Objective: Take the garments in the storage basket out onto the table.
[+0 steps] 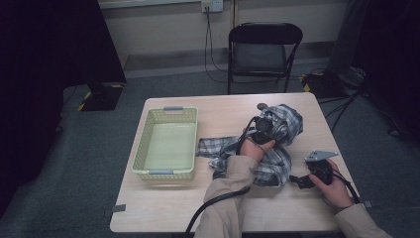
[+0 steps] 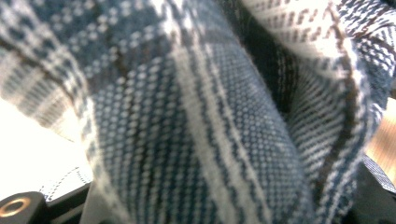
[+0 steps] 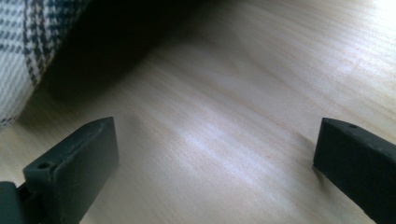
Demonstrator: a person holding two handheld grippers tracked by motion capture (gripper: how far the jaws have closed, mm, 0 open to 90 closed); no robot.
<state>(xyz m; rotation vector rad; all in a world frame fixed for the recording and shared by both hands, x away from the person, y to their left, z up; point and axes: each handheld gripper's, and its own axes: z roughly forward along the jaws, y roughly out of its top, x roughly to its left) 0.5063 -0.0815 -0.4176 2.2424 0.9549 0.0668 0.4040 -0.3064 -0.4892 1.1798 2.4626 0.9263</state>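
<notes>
A blue-and-white plaid cloth (image 1: pixel 277 148) lies bunched on the right half of the wooden table (image 1: pixel 163 208). My left gripper (image 1: pixel 263 125) is pushed into the cloth's raised far part, with fabric draped over its tip. In the left gripper view the same plaid weave (image 2: pixel 196 121) hangs close to the lens and hides the jaws. My right gripper (image 1: pixel 299 181) rests low by the cloth's near right corner, pointing left. In the right gripper view its jaws stand wide apart over bare wood (image 3: pixel 224 130), with the cloth's edge (image 3: pixel 23 56) at the upper left and nothing between them.
A pale yellow-green plastic basket (image 1: pixel 166 111) sits on the table's left half, with one end of the cloth beside it. A black folding chair (image 1: pixel 265 49) stands beyond the far edge. Cables run along the floor at right.
</notes>
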